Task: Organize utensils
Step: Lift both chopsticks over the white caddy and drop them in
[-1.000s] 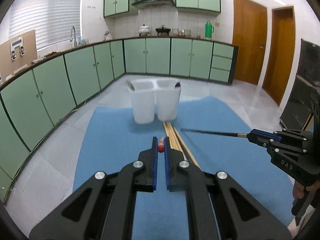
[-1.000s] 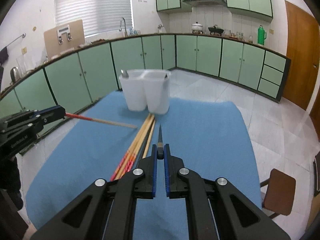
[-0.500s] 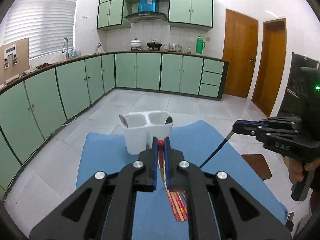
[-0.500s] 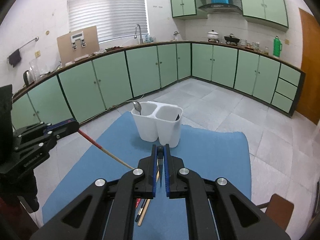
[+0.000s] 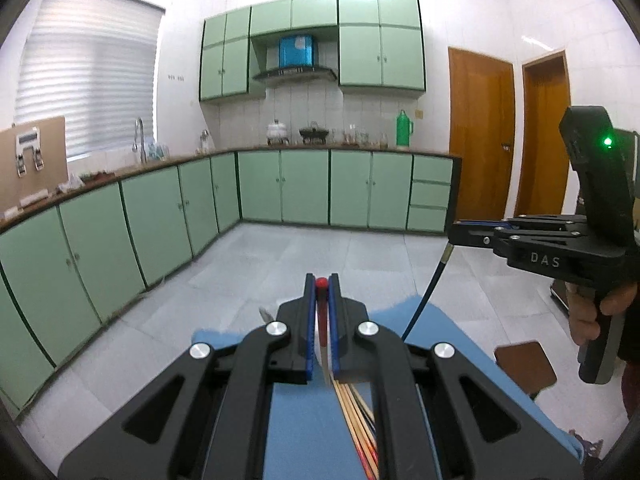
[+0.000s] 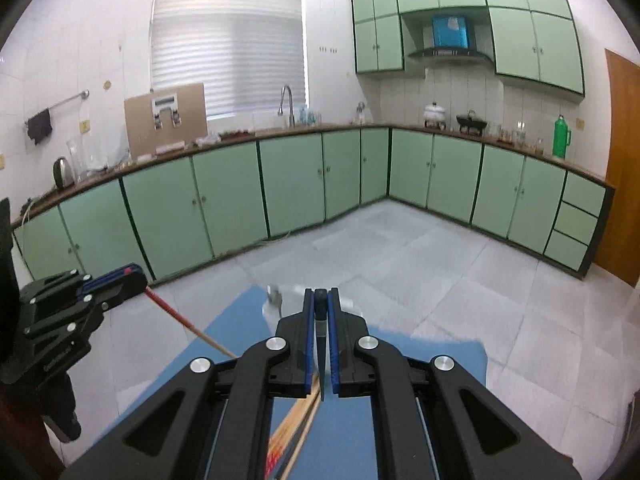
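My left gripper (image 5: 321,279) is shut on the red-ended wooden chopstick (image 5: 322,340), which hangs tip-down between the fingers. In the right wrist view the left gripper (image 6: 134,277) holds this chopstick (image 6: 180,319) slanting toward the table. My right gripper (image 6: 320,294) is shut on the black chopstick (image 6: 321,344); the left wrist view shows the right gripper (image 5: 456,233) with the black chopstick (image 5: 425,292) dangling. The white two-compartment holder (image 6: 282,305), with a spoon (image 6: 273,293) in it, is mostly hidden behind the right fingers. Several chopsticks (image 5: 356,432) lie on the blue cloth (image 5: 296,420).
A person's hand (image 5: 600,312) grips the right tool's handle. A brown stool (image 5: 524,364) stands beside the table's right edge. Green cabinets line the far walls across a tiled floor.
Both grippers have risen high above the cloth with their chopsticks, which swung from lying level to hanging tip-down. The holder has dropped out of sight behind the fingers.
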